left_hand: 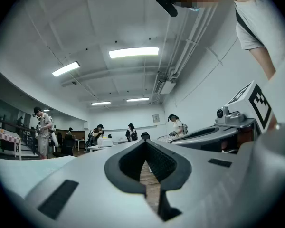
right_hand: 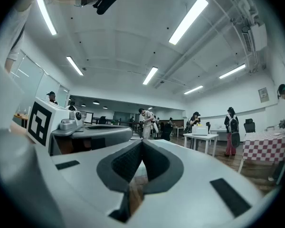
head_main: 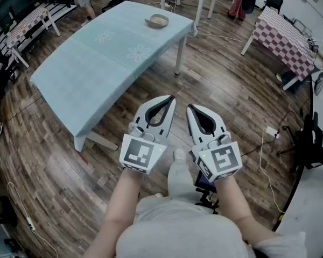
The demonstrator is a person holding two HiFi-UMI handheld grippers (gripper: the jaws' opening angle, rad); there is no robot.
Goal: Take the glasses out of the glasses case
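Standing back from the counter [head_main: 97, 63], the person held left hand-held gripper [head_main: 171, 98] and right hand-held gripper [head_main: 189, 107] closed, empty; the likely glasses case [head_main: 157, 20] lay near its far end, best approached squarely first.

Head cam: high up, faces fwd & steeply down, close over left gripper [head_main: 171, 98] & right gripper [head_main: 189, 107]; floor [head_main: 231, 90] & blue-cloth table [head_main: 97, 63] lie beyond. Each gripper cam sits low behind its own jaws, v. close, aimed fwd & tilted up at ceiling lights [left_hand: 133, 52]. Each catches the other gripper at its inner side. Right gripper cam & head cam share the checked table [head_main: 288, 34].
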